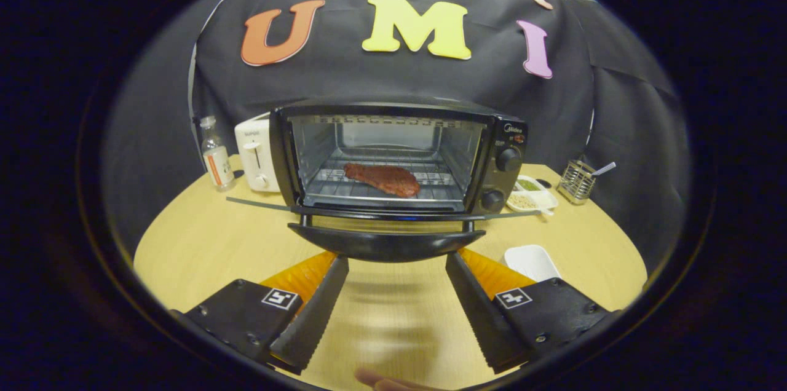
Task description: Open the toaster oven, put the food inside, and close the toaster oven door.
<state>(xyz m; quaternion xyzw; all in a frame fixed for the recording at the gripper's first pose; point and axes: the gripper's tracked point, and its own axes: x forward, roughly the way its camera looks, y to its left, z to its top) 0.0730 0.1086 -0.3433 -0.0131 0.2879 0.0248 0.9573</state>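
Your toaster oven point(393, 157) stands open, and the food point(382, 178) already lies on its rack. The door point(386, 242) hangs down just ahead of your gripper point(396, 268), whose fingers are wide apart and empty. Only closing remains.

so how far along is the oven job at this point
Done: the toaster oven stands open, its door folded down flat, and the meat already lies on the rack inside. In hand: nothing is gripped; the tool is open, its fingers spread just short of the door's handle edge. Left: lifting the door and shutting it.
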